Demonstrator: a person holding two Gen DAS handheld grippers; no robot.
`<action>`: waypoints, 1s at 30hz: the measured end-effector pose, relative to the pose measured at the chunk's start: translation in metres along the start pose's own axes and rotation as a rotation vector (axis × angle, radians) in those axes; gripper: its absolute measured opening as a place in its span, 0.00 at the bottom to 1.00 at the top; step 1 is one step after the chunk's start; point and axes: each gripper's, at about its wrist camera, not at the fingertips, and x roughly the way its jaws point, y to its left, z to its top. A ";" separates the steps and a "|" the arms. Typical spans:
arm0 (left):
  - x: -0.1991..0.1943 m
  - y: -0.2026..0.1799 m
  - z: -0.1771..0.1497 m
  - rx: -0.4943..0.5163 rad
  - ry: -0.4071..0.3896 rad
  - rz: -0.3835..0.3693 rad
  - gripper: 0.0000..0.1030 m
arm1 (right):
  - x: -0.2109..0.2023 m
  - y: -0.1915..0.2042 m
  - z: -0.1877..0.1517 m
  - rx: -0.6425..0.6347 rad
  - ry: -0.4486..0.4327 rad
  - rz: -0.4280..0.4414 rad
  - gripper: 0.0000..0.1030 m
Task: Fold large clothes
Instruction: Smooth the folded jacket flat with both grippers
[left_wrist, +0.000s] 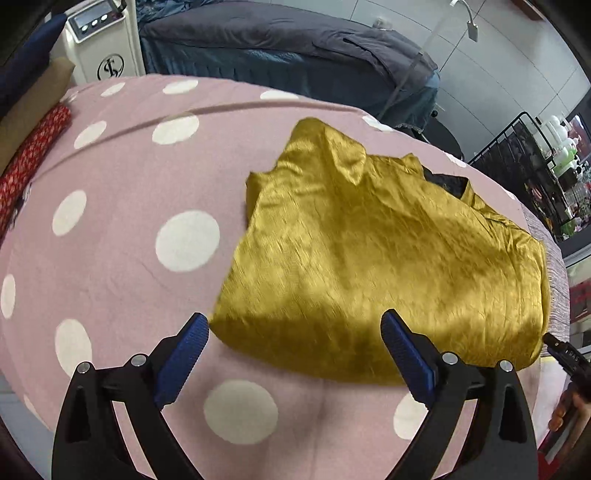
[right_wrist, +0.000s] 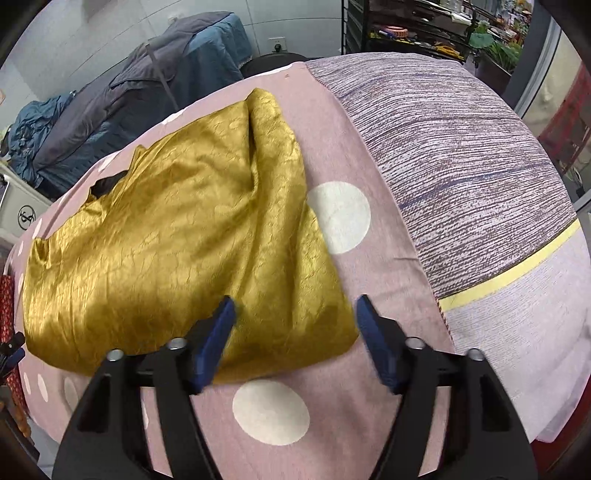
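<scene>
**A:** What do I watch for, starting on the left?

**B:** My left tongs (left_wrist: 293, 332) hover spread wide and empty, straddling the near left corner of the gold garment (left_wrist: 369, 251). The garment lies part-folded and rumpled on the pink dotted bedspread (left_wrist: 122, 184). I judge this satin will slide: if I pinch only the top layer, the lower ones stay behind and the fold skews.

**A:** And the middle?

**B:** A dark lining (right_wrist: 105, 186) shows at the far edge. If I drag the cloth, I think more of it will spill out.

**A:** The right?

**B:** My right tongs (right_wrist: 295, 308) are equally agape, holding nothing, over the near right corner. If they close too low, they may nip the bedspread too. The striped grey cover (right_wrist: 461, 147) lies beyond.
</scene>
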 end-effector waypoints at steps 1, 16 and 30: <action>0.000 -0.001 -0.003 -0.016 0.010 -0.013 0.89 | 0.000 0.002 -0.001 -0.006 -0.003 0.008 0.72; -0.006 -0.003 -0.008 -0.031 0.033 0.003 0.89 | 0.035 -0.013 0.030 -0.017 0.070 0.126 0.72; -0.025 -0.036 0.004 0.182 0.006 0.129 0.89 | 0.103 -0.030 0.069 0.101 0.222 0.417 0.88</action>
